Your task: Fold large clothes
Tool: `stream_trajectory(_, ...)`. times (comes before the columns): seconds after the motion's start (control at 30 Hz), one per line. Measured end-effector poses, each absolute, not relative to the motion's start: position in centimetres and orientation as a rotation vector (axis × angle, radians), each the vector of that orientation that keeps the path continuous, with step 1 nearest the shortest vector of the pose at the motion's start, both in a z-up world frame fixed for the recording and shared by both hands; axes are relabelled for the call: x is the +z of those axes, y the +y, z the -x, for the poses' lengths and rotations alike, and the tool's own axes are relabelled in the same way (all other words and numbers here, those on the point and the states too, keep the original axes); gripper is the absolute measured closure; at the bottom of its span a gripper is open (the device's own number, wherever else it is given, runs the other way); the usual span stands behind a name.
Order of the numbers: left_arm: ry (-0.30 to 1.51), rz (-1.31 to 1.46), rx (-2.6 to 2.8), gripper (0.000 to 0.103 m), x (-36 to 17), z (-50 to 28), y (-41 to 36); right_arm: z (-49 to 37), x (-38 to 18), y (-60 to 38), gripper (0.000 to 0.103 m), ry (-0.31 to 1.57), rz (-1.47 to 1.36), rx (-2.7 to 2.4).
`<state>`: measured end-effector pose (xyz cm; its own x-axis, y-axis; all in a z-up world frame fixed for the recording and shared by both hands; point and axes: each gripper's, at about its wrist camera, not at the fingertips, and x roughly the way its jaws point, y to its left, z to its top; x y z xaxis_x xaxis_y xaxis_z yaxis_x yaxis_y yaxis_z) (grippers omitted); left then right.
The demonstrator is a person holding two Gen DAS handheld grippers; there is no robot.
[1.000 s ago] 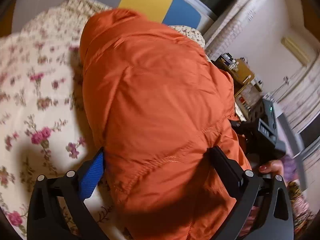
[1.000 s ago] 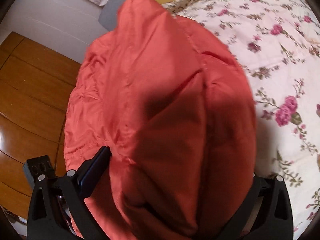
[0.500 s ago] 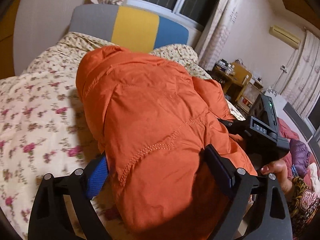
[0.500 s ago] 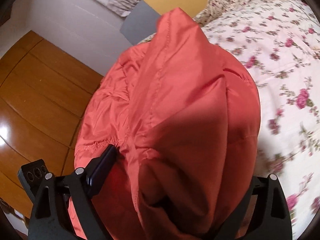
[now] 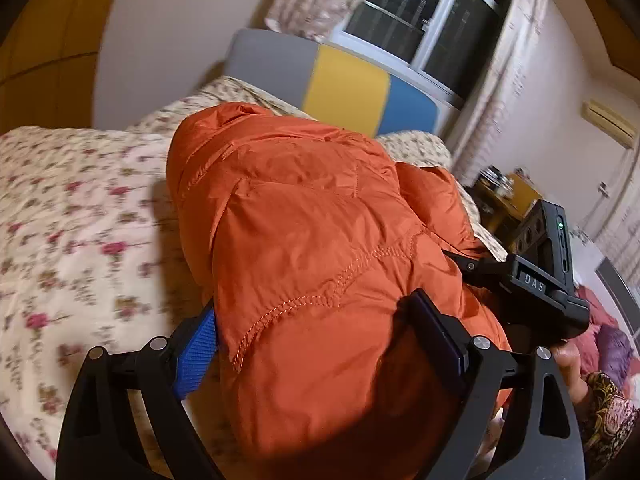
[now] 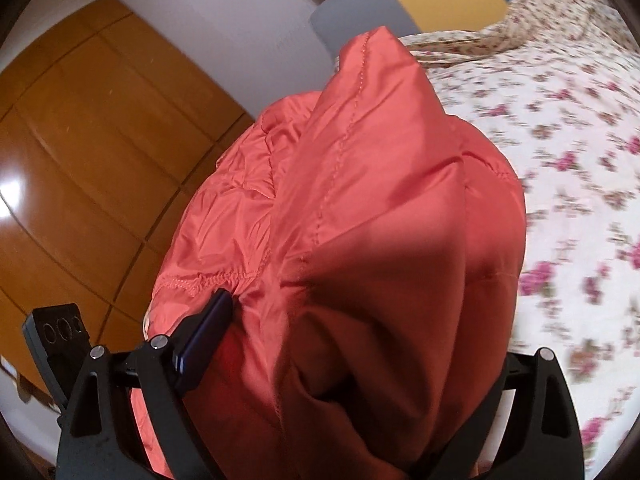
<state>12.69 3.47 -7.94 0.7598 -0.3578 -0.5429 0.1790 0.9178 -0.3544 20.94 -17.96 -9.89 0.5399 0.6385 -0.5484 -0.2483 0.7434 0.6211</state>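
An orange padded jacket [image 5: 304, 248] is bunched between both grippers and reaches away over the floral bed. My left gripper [image 5: 316, 332] is shut on a thick fold of it, blue pad at the left, dark pad at the right. My right gripper [image 6: 352, 332] is shut on another thick fold of the jacket [image 6: 380, 208]; its right finger is hidden by cloth. The right gripper's body [image 5: 536, 280] shows at the right of the left wrist view, held by a hand.
The bed has a floral cover [image 5: 72, 216] and a grey, yellow and blue headboard [image 5: 340, 84]. A wooden wardrobe [image 6: 80, 152] stands beside the bed. A window with curtains [image 5: 424, 24] and a cluttered side table [image 5: 504, 192] are at the far side.
Both grippers have tilted upward and lifted with the jacket still held. More of the wall, window and wardrobe shows now; less bed lies under the jacket.
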Motion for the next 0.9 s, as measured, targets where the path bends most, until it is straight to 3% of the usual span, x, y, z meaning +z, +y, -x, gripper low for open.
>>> stream_trajectory(0.2,0.647,0.318,-0.196,0.013,-9.4,-11.9,7.4,-22.9,-12.0,-13.4,0.006,0.864,-0.429,0.551)
stream_trajectory(0.37,0.634,0.285,-0.143,0.003,-10.1,-10.7,7.4,-22.9,-13.1,-14.4,0.004,0.863,-0.459,0.5)
stream_trajectory(0.73,0.552,0.293,0.02,0.003,-5.4,-11.7,7.8,-21.3,-7.1,-19.9,0.004,0.643,-0.396,0.286)
stream_trajectory(0.9,0.592,0.244,0.091,0.003,-3.5,-16.8,6.5,-25.8,-4.8,-15.9,0.021,0.639,-0.22,0.309)
